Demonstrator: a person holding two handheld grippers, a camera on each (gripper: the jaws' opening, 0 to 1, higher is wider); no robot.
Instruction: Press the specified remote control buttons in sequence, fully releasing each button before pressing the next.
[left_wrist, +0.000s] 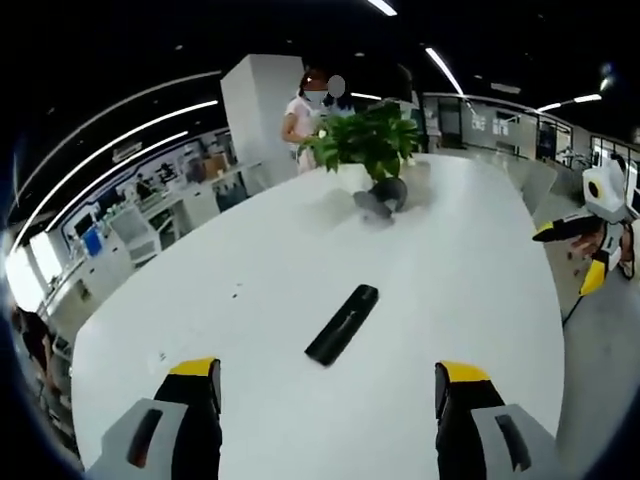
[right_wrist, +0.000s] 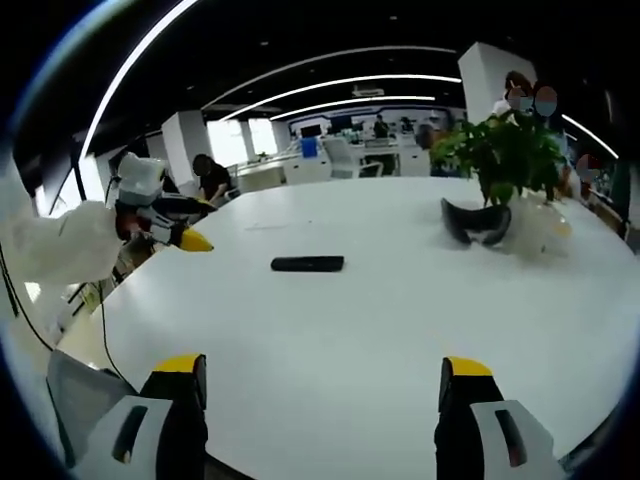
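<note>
Left tool (left_wrist: 327, 385) hangs released above the white desk (left_wrist: 470, 270), jaws wide apart, the black remote (left_wrist: 342, 324) lying flat just ahead between them, untouched. Right tool (right_wrist: 322, 385), likewise released, hovers at the desk's edge, the remote (right_wrist: 307, 264) well ahead. Beyond it stand a potted plant (left_wrist: 368, 140) and a dark headset (right_wrist: 476, 222).

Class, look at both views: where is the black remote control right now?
The remote control lies flat on the white table, alone and untouched. In the left gripper view it sits ahead between the open fingers, nearer than the potted plant; in the right gripper view, left of centre.
</note>
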